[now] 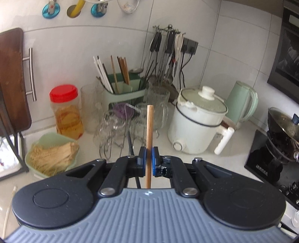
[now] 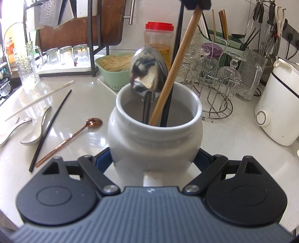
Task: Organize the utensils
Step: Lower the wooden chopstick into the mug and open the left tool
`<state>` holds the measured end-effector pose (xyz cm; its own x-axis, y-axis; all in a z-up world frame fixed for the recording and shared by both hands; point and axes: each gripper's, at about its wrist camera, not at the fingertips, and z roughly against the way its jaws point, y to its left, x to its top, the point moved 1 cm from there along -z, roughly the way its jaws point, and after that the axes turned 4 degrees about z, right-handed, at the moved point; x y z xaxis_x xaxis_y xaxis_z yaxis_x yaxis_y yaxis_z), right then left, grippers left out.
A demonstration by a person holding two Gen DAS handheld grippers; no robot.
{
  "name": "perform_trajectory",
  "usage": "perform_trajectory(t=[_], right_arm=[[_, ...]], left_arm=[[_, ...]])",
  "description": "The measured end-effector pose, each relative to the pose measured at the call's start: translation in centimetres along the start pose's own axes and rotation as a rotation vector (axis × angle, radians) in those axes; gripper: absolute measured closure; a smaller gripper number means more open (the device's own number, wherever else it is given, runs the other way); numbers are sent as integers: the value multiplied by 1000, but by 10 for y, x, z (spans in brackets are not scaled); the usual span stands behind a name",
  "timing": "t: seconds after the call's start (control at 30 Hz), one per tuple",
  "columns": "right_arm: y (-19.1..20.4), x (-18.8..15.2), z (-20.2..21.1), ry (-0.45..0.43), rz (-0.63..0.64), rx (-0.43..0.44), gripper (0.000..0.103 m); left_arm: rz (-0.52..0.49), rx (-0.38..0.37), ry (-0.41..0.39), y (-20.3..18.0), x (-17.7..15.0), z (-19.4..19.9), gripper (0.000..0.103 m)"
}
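Note:
My left gripper (image 1: 148,160) is shut on a wooden chopstick (image 1: 149,134) that stands upright between its blue pads. In the right wrist view that chopstick (image 2: 173,69) slants down from the left gripper (image 2: 196,4) into a white ceramic jar (image 2: 155,134). A metal spoon (image 2: 147,74) and a black chopstick (image 2: 169,104) also stand in the jar. My right gripper (image 2: 153,160) is shut on the jar's body. On the counter to the left lie a black chopstick (image 2: 50,129), a copper spoon (image 2: 69,138), a white ceramic spoon (image 2: 35,130) and a white chopstick (image 2: 39,99).
A wire rack of upturned glasses (image 2: 214,74), a green basket of noodles (image 2: 112,65) and a red-lidded jar (image 1: 65,112) stand behind. A green holder with chopsticks (image 1: 119,87), a white cooker (image 1: 198,121), a kettle (image 1: 243,102) and a wok (image 1: 284,127) line the back and right.

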<state>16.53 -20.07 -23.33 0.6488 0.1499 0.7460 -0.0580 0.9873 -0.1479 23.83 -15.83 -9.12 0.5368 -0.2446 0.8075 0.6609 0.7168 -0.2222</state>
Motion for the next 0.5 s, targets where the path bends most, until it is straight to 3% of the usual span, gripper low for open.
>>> perform_trajectory(t=[0.17, 0.5], right_arm=[[0, 0, 0, -4, 0, 1, 11], [0, 0, 0, -6, -1, 0, 11]], left_arm=[[31, -11, 67, 7, -16, 3, 96], [43, 20, 97, 15, -15, 12, 96]])
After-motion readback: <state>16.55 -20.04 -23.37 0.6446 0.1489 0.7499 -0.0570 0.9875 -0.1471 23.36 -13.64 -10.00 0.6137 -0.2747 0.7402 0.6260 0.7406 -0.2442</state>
